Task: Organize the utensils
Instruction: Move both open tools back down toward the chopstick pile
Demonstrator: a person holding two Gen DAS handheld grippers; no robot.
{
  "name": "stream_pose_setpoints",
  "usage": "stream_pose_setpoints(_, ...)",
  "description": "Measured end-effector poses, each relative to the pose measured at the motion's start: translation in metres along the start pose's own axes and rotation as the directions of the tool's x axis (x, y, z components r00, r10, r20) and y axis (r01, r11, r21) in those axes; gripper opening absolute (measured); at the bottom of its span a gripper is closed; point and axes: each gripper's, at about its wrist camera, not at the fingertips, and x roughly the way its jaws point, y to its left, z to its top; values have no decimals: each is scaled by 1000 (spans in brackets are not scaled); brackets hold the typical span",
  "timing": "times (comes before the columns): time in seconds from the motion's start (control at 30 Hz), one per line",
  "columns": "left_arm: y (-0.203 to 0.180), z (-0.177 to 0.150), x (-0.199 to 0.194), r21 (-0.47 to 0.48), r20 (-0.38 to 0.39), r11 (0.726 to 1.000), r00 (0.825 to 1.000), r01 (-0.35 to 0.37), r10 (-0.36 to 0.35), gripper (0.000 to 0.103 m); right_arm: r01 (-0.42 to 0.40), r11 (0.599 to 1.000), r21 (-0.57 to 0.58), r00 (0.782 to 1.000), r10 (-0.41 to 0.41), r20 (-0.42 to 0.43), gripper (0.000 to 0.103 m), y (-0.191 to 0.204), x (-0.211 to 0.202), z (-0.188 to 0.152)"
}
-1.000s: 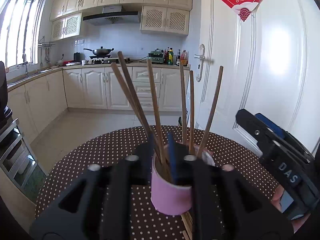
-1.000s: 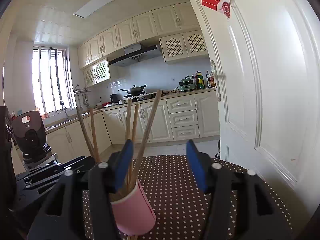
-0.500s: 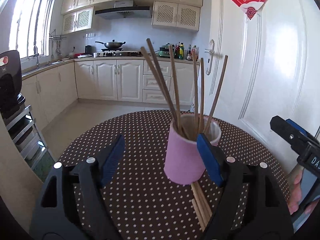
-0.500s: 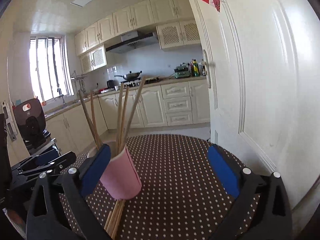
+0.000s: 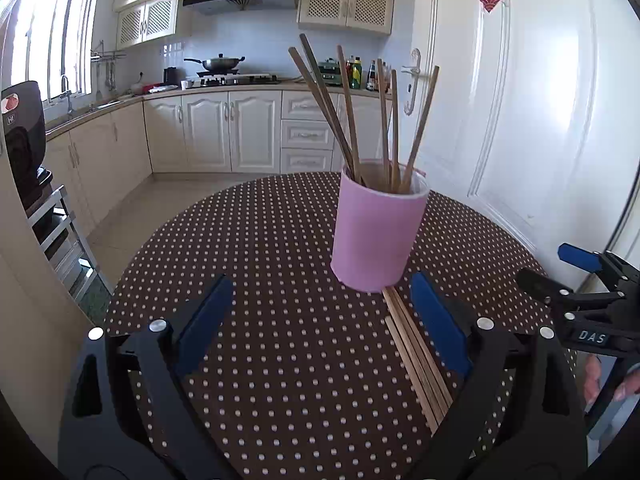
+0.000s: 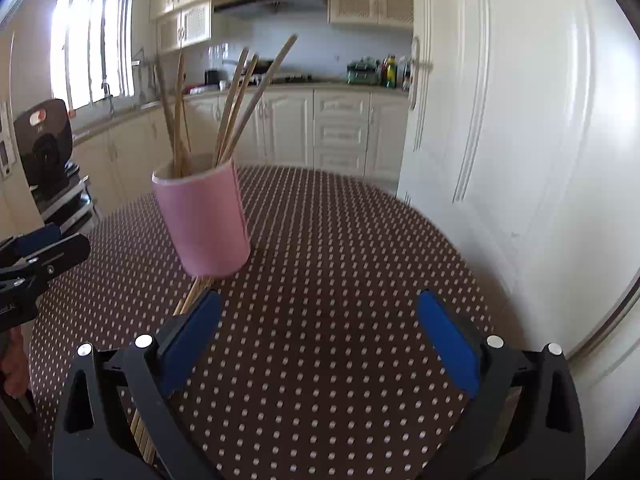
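a round table [image 5: 248,248] with a brown, white-dotted cloth filled the lower half of both views. a pink cup [image 5: 378,226] stood upright right of centre in the left wrist view and left of centre in the right wrist view [image 6: 202,216]. six or so thin wooden chopsticks [image 5: 348,116] leaned out of it in a fan. more loose sticks [image 5: 416,350] lay flat on the cloth, their far ends touching or tucked just under the cup's near base, running toward the lower right of the left view.

the left gripper [image 5: 320,326] was spread wide, its jaws just having opened further, with only cloth between the blue pads; its right pad sat just beside the loose sticks. the right gripper [image 6: 320,338] was also spread wide and pinched nothing; its left pad covered part of the loose sticks [image 6: 192,294].

the sticks looked light, stiff and smooth, likely to roll or slip if pinched at a tip. a hold across the bundle near its middle seemed steadier. lying flat on cloth, they gave little room underneath, so a pad would probably have to scrape in low. the cup looked light and top-heavy with its fan of sticks, so a nudge at the base could tip it.

there was open cloth to the left of the cup in the left view and to its right in the right view. the table edge curved near a white door [image 5: 540,100] at the right, and the two grippers were near each other.
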Motion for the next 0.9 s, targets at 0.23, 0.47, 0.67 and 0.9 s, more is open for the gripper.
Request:
stream_pose_setpoints(0.23,0,-16,-2,12,-100,1000,995,-9,10,91,-124,991,54,960,134,-246,95,8,19,1)
stream_pose_setpoints(0.47,11,-28,3,-63,-197,996,978,60,-71,91,-116,991,67,914,132,-383,95,19,34,-1)
stream_pose_setpoints(0.67,18,-41,8,-130,-237,989,966,75,-104,91,-155,981,116,886,190,-423,95,28,51,-7)
stream_pose_setpoints(0.9,23,-51,11,-207,-261,976,958,64,-118,91,-121,990,77,897,142,-419,95,41,61,-5)
